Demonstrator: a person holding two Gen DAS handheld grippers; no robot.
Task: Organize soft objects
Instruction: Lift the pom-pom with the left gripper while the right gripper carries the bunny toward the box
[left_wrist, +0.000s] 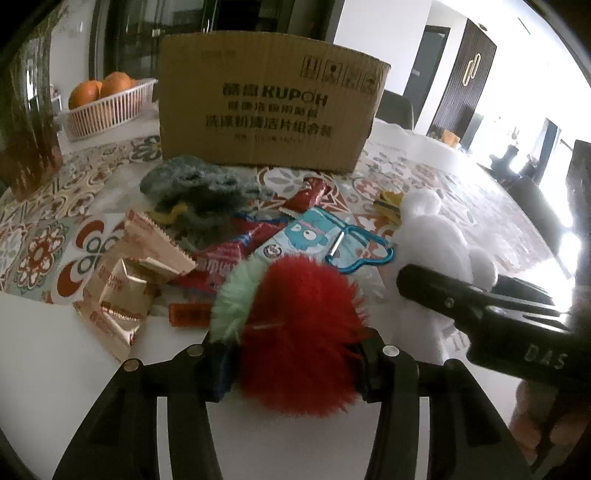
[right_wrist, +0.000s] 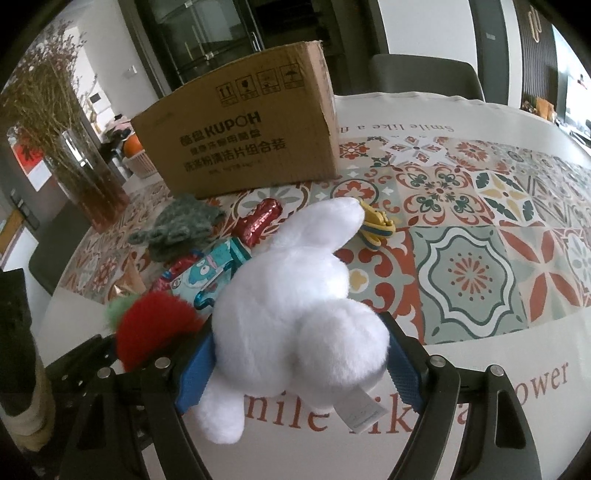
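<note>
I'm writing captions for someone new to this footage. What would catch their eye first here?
The fluffy red pom-pom with a mint green tuft fills the near centre, between the left gripper's fingers. Beside it, the white plush rabbit lies between the right gripper's blue pads. Behind both stands the brown cardboard box, with wrapped snacks scattered before it.

A patterned tablecloth (right_wrist: 461, 266) with red, green and cream tiles covers the table. At the far side stands a glass vase (right_wrist: 88, 184) of dried flowers, left of centre. Further left and behind sits a white plastic basket (left_wrist: 107, 110) holding oranges (left_wrist: 99, 88). Nearer lie loose snack packets: beige wrappers (left_wrist: 147, 258) on the left, a shiny red wrapped sweet (right_wrist: 258, 221) in the middle, and a blue carabiner (left_wrist: 365, 251) on a cartoon-printed card (left_wrist: 306, 236). A dark chair (right_wrist: 424, 74) stands beyond the table.
</note>
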